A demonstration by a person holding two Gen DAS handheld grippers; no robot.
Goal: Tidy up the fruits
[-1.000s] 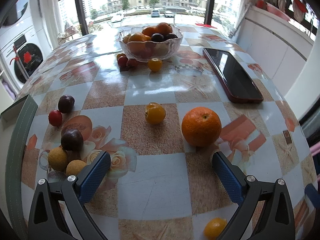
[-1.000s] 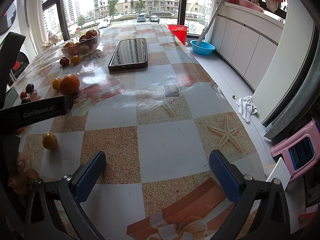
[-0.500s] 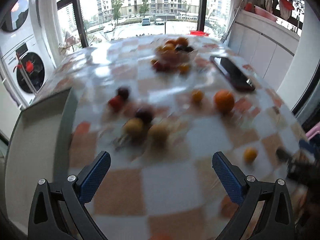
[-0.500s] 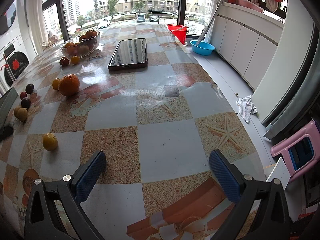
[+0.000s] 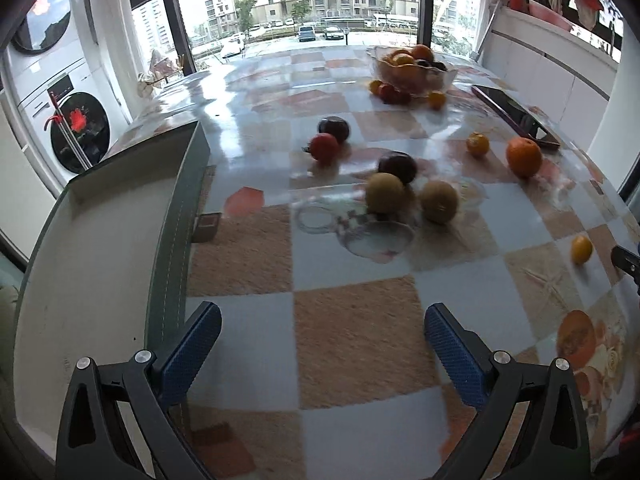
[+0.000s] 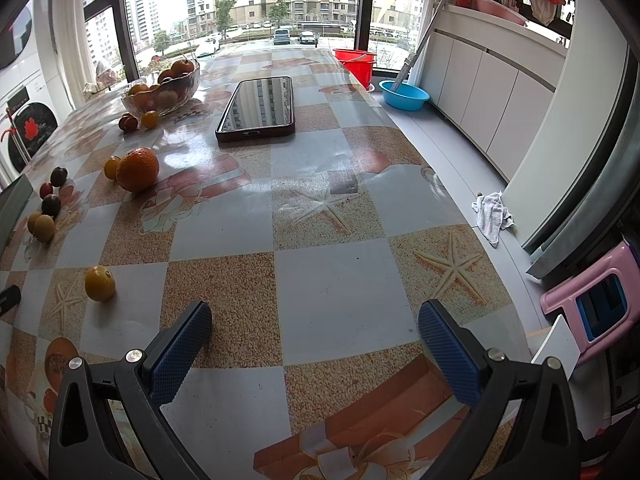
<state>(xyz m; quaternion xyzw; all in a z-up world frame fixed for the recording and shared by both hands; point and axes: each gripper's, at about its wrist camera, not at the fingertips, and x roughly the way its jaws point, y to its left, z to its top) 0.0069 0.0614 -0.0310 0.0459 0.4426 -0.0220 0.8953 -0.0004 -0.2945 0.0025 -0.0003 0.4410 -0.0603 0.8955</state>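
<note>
Over by the tray now, the left gripper has swung back from the orange, both it and the right gripper spread wide with nothing held, so nothing's sorted yet.

The bench wore a checked cloth printed with starfish. Ahead of the right jaws lay a phone; ahead and to their left lay an orange, a glass bowl and a small yellow fruit. Left of the left jaws stood a tray, and ahead of them two tan fruits lay just beside a dark plum.
</note>
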